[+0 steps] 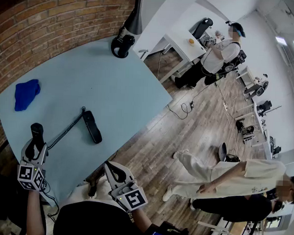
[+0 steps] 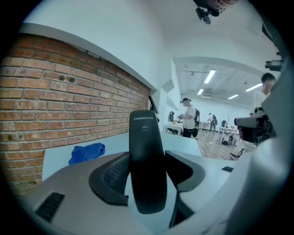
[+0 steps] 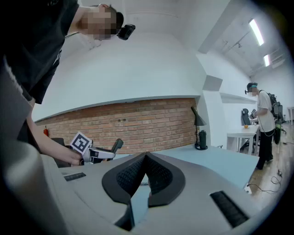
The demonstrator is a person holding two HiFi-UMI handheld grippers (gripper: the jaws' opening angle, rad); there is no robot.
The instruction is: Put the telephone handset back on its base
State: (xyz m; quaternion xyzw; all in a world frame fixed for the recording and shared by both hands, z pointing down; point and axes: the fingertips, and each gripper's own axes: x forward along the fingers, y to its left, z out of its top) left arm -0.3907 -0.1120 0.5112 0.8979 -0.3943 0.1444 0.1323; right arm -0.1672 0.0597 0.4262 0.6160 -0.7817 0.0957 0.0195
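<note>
The black telephone handset [image 2: 147, 160] stands upright between the jaws of my left gripper [image 2: 148, 172], whose pads press on its sides. In the head view the left gripper [image 1: 36, 140] hangs over the table's near left corner, with the handset [image 1: 36, 132] sticking up out of it. A coiled cord [image 1: 64, 132] runs from there to the slim black phone base [image 1: 92, 126], which lies flat near the middle of the pale blue table [image 1: 129, 85]. My right gripper [image 1: 112, 170] sits off the table's front edge. Its jaws [image 3: 146, 158] are shut, with nothing between them.
A crumpled blue cloth [image 1: 26, 93] lies at the table's left and a black desk lamp [image 1: 123, 41] stands at the far corner. A brick wall [image 1: 54, 20] runs behind the table. People stand and crouch on the wooden floor [image 1: 156, 134] to the right.
</note>
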